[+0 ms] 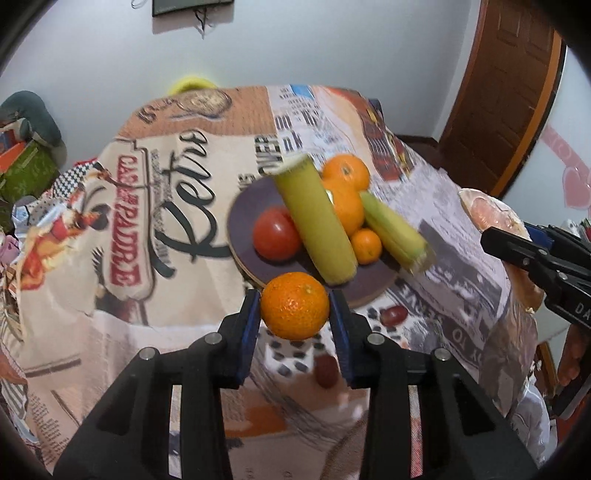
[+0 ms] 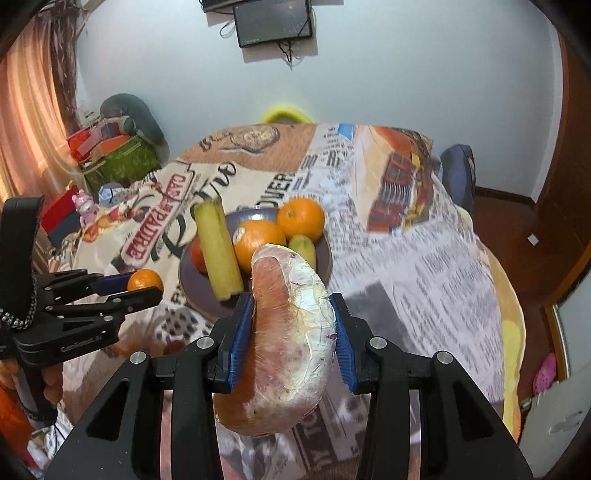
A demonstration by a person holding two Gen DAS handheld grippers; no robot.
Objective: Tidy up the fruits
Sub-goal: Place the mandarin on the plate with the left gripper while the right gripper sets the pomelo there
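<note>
Fruits lie piled on a dark round plate (image 1: 243,206) at the centre of the left wrist view, on a surface covered by a printed newspaper-pattern cloth (image 1: 177,221). On the plate: a red tomato (image 1: 276,233) at the left, a long yellow-green stalk piece (image 1: 314,221) leaning diagonally across the middle, a large orange (image 1: 345,171) at the upper right, a second orange (image 1: 349,208) just below it and partly hidden by the stalk, a small mandarin (image 1: 365,245) at the lower right, and a second yellow-green piece (image 1: 395,232) that overhangs the right rim. The left gripper (image 1: 294,306) sits in the lower centre of its view, its blue-padded fingers (image 1: 249,332) clamped on either side of a held orange (image 1: 294,305), which is raised just in front of the near rim of the plate. In the right wrist view, the right gripper (image 2: 293,332) occupies the lower centre, its fingers (image 2: 242,339) clamped on a large peeled pomelo segment (image 2: 291,332) with a pinkish skin side and white pith, wrapped in clear film. The segment stands upright between the fingers and covers part of the plate (image 2: 192,284) behind it. In that same view the left gripper (image 2: 142,290) enters from the left edge with the held orange (image 2: 144,280), near the left rim of the plate. A wall-mounted screen (image 2: 273,22) is at the top centre, and a green box (image 2: 122,162) stands at the upper left beside a curtain (image 2: 29,110).
</note>
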